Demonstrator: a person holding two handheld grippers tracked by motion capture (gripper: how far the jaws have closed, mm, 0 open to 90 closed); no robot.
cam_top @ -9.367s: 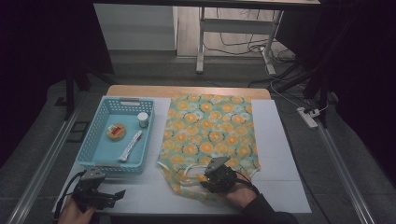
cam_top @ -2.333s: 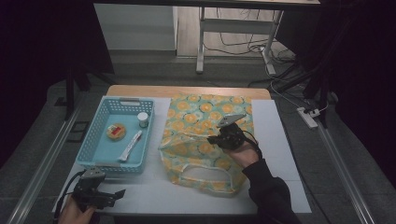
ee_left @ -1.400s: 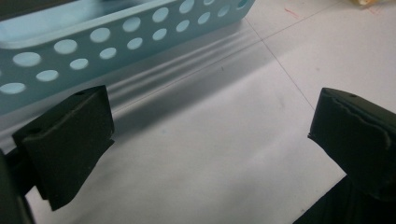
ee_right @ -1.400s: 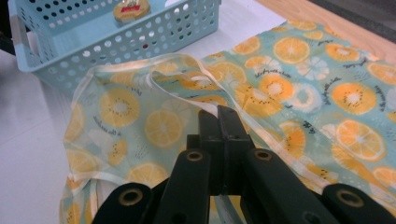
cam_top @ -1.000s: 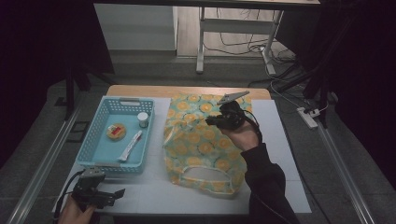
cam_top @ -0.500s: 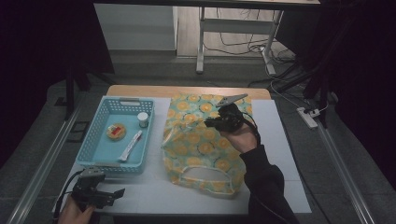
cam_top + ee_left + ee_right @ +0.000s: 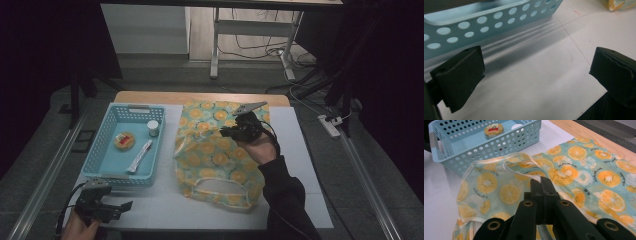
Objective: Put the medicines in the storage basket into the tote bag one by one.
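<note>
A teal cloth bag printed with orange slices (image 7: 215,155) lies on the white mat, its upper layer pulled up toward the table's far side. My right gripper (image 7: 226,132) hovers over the bag's far half, and in the right gripper view its jaws (image 7: 541,182) are shut on the bag's (image 7: 579,165) cream-trimmed handle strap. The other handle loop (image 7: 212,187) lies flat at the near end. My left gripper (image 7: 124,206) rests at the front left corner, just in front of the blue basket (image 7: 102,165). Its jaws (image 7: 536,72) stand open over bare mat.
The blue perforated basket (image 7: 499,145) holds an orange-lidded jar (image 7: 124,140), a small white bottle (image 7: 153,128) and a white tube (image 7: 140,156). The table's wooden far edge (image 7: 200,97) runs behind the bag. A power strip (image 7: 330,126) lies on the floor at right.
Over several seconds the right gripper carried the bag's handle from the near edge toward the far side, lifting the top layer. In the last second neither hand moved.
</note>
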